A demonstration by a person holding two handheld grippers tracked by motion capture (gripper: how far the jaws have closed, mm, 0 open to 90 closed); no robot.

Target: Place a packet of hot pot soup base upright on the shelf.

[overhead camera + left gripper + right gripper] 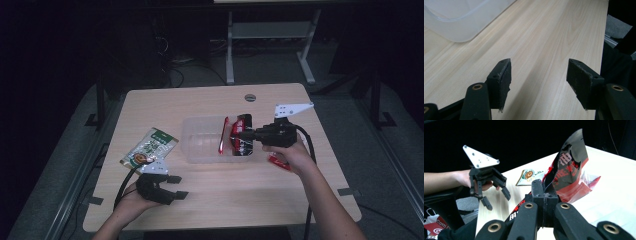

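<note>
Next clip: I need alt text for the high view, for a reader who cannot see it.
The right hand-held gripper holds a red and black snack packet over a clear plastic container on a wooden table. The left hand-held gripper, jaws open, rests near the table's front edge beside a green packet.

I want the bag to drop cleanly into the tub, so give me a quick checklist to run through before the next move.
1. Right gripper shut on the red and black foil snack bag: ok.
2. Bag over the clear plastic tub: ok in the high view.
3. Bag fully below the tub's rim: cannot tell.
4. Left gripper open, holding nothing, above the pale wooden table: ok.
5. Left gripper away from the tub: ok.
6. Green and white snack packet lies outside the tub: not ok, if it goes in too.
</note>
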